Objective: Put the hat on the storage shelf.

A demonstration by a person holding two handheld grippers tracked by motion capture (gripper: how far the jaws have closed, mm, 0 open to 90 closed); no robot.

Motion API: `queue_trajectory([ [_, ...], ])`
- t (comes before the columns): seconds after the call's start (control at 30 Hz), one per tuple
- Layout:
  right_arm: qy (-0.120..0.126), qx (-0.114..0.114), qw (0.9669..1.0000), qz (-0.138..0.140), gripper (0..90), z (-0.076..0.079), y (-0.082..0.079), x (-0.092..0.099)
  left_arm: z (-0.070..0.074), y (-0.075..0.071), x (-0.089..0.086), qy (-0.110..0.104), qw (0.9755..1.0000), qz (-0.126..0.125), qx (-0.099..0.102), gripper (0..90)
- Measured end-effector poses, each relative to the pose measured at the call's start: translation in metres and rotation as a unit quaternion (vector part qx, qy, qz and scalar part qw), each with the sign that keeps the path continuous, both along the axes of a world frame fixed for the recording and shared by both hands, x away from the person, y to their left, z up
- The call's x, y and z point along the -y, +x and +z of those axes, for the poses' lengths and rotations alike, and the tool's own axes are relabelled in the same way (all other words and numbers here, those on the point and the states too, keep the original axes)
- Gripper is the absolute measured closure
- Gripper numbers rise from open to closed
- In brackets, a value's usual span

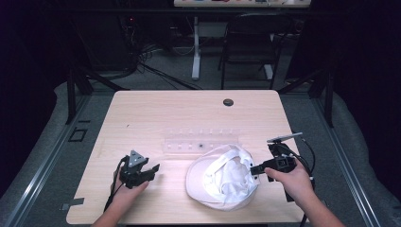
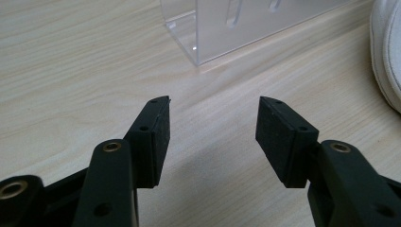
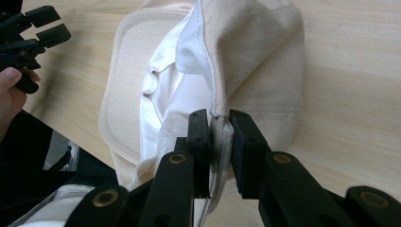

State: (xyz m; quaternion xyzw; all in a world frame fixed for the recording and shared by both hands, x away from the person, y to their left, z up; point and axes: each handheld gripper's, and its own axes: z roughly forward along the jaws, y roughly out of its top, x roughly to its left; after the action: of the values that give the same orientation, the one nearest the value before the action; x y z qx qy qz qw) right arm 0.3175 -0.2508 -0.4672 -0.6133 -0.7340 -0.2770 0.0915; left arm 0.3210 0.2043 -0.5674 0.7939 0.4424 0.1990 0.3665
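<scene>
A cream cap [image 1: 220,182] lies upside down on the wooden table [image 1: 156,109], its white lining showing. My right gripper [image 1: 254,169] comes in from the right and is shut on the cap's rim. In the right gripper view the cap [image 3: 255,56] has its edge seam pinched between the two pads of that gripper [image 3: 220,125]. My left gripper [image 1: 153,170] rests low on the table to the left of the cap, apart from it. Its jaws [image 2: 213,113] stand open over bare wood, with the cap's brim [image 2: 387,47] off to the right.
A clear acrylic stand [image 1: 201,142] sits just behind the cap, and its corner [image 2: 236,28] shows ahead of the left jaws. A dark cable hole [image 1: 228,102] marks the table's far side. A chair [image 1: 250,42] and a desk leg stand beyond the table.
</scene>
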Motion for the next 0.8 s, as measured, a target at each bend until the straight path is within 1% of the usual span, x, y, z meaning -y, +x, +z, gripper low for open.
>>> queue_trajectory([
  [0.07, -0.013, 0.004, 0.9999, 0.002, 79.5, 0.007, 0.002, -0.004, 0.0, 0.0, 0.0, 0.0, 1.0, 0.0, 0.001, 46.0],
  [0.1, -0.018, 0.006, 0.9998, -0.001, 79.5, 0.009, 0.003, -0.005, 0.0, 0.0, 0.0, 0.0, 1.0, 0.0, 0.001, 45.9],
  [0.17, -0.02, 0.003, 0.9998, 0.003, 79.3, 0.011, 0.004, -0.006, 0.0, 0.0, 0.0, 0.0, 1.0, 0.0, 0.001, 45.9],
  [0.2, -0.029, -0.002, 0.9995, 0.006, 79.1, 0.013, 0.006, -0.007, 0.0, 0.0, 0.0, 0.0, 1.0, 0.0, 0.0, 46.0],
  [0.23, -0.031, -0.001, 0.9995, -0.001, 79.0, 0.014, 0.006, -0.009, 0.0, 0.0, 0.0, 0.0, 1.0, 0.0, 0.0, 45.9],
  [0.27, -0.034, -0.002, 0.9994, 0.002, 79.0, 0.015, 0.007, -0.01, 0.0, 0.0, 0.0, 0.0, 1.0, 0.0, 0.0, 46.0],
  [0.37, -0.035, -0.005, 0.9994, 0.0, 79.4, 0.019, 0.008, -0.012, 0.0, 0.0, 0.0, 0.0, 1.0, 0.0, -0.001, 45.9],
  [0.4, -0.034, -0.013, 0.9993, 0.002, 80.1, 0.021, 0.01, -0.014, 0.0, 0.0, 0.0, 0.0, 1.0, 0.0, 0.0, 46.0],
  [0.5, -0.032, -0.016, 0.9994, 0.0, 80.1, 0.024, 0.01, -0.015, 0.0, 0.0, 0.0, -0.001, 1.0, 0.0, 0.0, 45.9],
  [0.53, -0.035, -0.018, 0.9992, -0.001, 80.2, 0.027, 0.011, -0.015, 0.0, 0.0, 0.0, -0.001, 1.0, 0.0, 0.0, 45.9],
  [0.57, -0.031, -0.021, 0.9992, -0.008, 80.3, 0.028, 0.012, -0.016, 0.0, 0.0, 0.0, 0.0, 1.0, 0.0, 0.0, 45.9],
  [0.6, -0.031, -0.025, 0.9992, -0.005, 80.3, 0.029, 0.013, -0.016, 0.0, 0.0, 0.0, 0.0, 1.0, 0.0, 0.0, 45.9],
  [0.63, -0.036, -0.029, 0.9989, -0.003, 80.4, 0.031, 0.013, -0.016, 0.0, 0.0, 0.0, 0.0, 1.0, 0.0, 0.0, 45.9],
  [0.7, -0.045, -0.028, 0.9985, -0.008, 80.5, 0.032, 0.014, -0.018, 0.0, 0.0, 0.0, 0.0, 1.0, -0.001, -0.001, 45.9],
  [0.73, -0.057, -0.036, 0.9977, -0.005, 80.7, 0.035, 0.016, -0.018, 0.0, 0.0, 0.0, 0.0, 1.0, -0.001, -0.001, 45.9],
  [0.77, -0.057, -0.036, 0.9977, -0.005, 80.7, 0.035, 0.016, -0.018, 0.0, 0.0, 0.0, 0.0, 1.0, 0.0, -0.001, 45.9],
  [0.8, -0.063, -0.041, 0.9972, -0.005, 80.8, 0.036, 0.017, -0.02, 0.0, 0.0, 0.0, 0.0, 1.0, 0.0, -0.001, 45.9],
])
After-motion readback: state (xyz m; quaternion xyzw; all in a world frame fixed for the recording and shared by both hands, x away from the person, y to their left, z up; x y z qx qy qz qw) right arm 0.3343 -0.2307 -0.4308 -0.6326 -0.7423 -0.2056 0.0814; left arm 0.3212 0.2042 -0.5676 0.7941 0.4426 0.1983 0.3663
